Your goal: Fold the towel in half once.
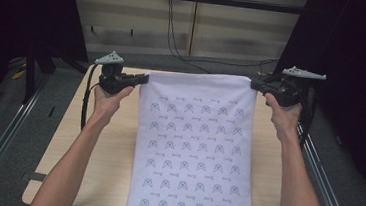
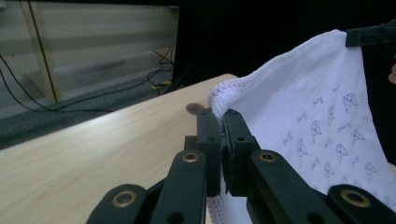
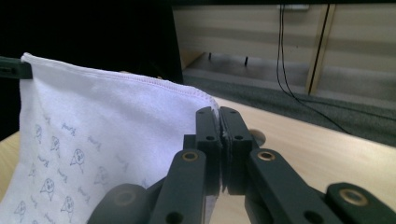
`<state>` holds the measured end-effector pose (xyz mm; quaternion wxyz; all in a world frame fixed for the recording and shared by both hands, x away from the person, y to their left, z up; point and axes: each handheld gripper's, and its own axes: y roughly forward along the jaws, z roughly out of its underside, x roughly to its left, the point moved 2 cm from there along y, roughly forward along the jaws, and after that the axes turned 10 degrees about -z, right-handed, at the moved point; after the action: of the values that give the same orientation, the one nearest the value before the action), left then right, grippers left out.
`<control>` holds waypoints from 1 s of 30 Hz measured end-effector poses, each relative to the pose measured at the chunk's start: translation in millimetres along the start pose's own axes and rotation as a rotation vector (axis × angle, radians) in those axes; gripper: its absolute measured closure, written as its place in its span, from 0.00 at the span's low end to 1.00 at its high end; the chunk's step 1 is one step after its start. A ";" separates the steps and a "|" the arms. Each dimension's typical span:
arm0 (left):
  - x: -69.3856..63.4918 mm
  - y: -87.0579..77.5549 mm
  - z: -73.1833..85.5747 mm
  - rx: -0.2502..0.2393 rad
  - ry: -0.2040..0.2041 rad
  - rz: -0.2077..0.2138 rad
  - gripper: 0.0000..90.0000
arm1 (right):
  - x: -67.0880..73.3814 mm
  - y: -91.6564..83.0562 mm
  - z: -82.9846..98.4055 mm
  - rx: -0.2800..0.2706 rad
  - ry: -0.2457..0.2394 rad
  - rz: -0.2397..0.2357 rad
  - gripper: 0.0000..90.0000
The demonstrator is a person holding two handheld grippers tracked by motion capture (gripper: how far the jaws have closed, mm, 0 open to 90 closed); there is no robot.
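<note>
While the white printed cloth (image 1: pixel 194 149) hangs stretched between the two hands, its top hem runs level from the left tool (image 1: pixel 143 79) to the right tool (image 1: pixel 255 84), and that line is what the coming move turns on. Each tool is clenched on one upper corner: in the left gripper view the black jaws stand pressed together with the stitched edge of the cloth (image 2: pixel 299 107) pinched between them, and in the right gripper view the same holds for the other corner, the fabric (image 3: pixel 107 126) falling away to the side of the left-of-picture jaw. The long axis of the cloth runs from the hem toward the person, down over the pale wooden surface (image 1: pixel 111 152), its lower end going out at the bottom of the high view, past the near edge. Whether the lower part rests on the surface or hangs just clear of it I cannot tell. Neither hand is nearer; the corners sit at about equal height, well apart, so the sheet is held taut and square. Judging by this, laying or folding it asks that both tools travel together, keeping the hem straight.
</note>
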<state>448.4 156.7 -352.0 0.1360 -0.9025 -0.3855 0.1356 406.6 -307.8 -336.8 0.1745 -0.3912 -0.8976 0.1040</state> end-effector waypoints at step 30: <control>-101.0 -96.2 196.1 0.389 0.011 0.284 0.97 | 120.2 -104.6 200.4 0.377 0.025 -0.141 0.98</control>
<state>249.2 174.5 -485.8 0.2887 -0.9053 -0.2206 0.2202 181.7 -299.4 -459.0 0.2625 -0.2890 -0.8852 0.2530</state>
